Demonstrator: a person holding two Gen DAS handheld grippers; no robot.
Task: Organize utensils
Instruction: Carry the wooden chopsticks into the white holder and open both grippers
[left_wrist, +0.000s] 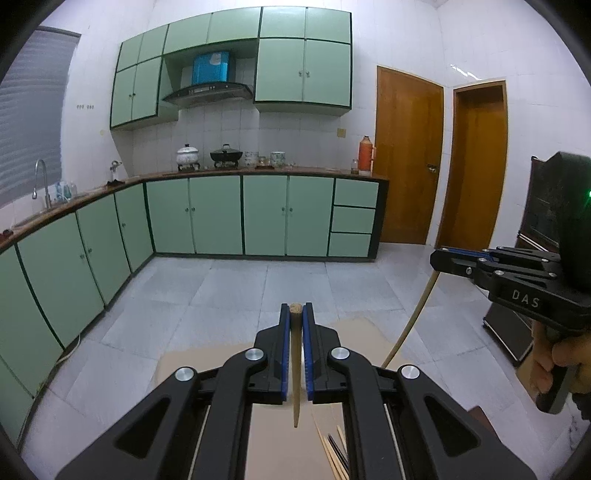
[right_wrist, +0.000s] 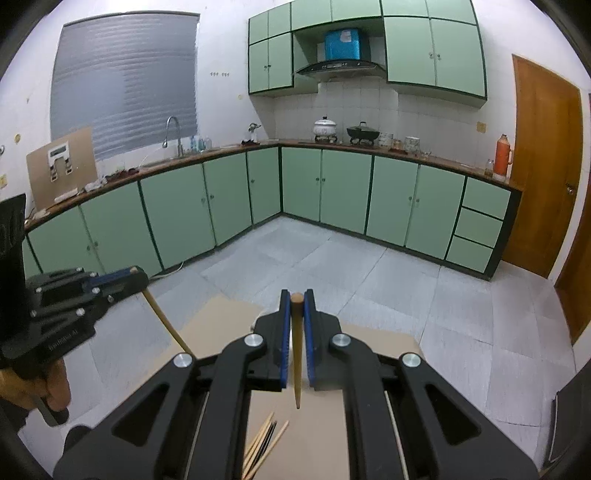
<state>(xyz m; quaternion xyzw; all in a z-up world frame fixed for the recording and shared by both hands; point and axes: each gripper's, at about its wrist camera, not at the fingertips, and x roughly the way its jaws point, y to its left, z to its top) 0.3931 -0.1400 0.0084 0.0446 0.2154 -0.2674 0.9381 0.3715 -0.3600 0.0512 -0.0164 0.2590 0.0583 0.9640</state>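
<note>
Both tongs are squeezed shut on wooden chopsticks. Left tongs (left_wrist: 296, 314) grip one chopstick (left_wrist: 295, 369) by its thick end, tip pointing down. Right tongs (right_wrist: 296, 301) grip another chopstick (right_wrist: 296, 362) the same way. Below them, more chopsticks (right_wrist: 264, 443) lie in a loose bunch on the brown tabletop (right_wrist: 221, 325). Green kitchen cabinets (right_wrist: 343, 192) stand far behind, across the gray floor (left_wrist: 229, 288).
</note>
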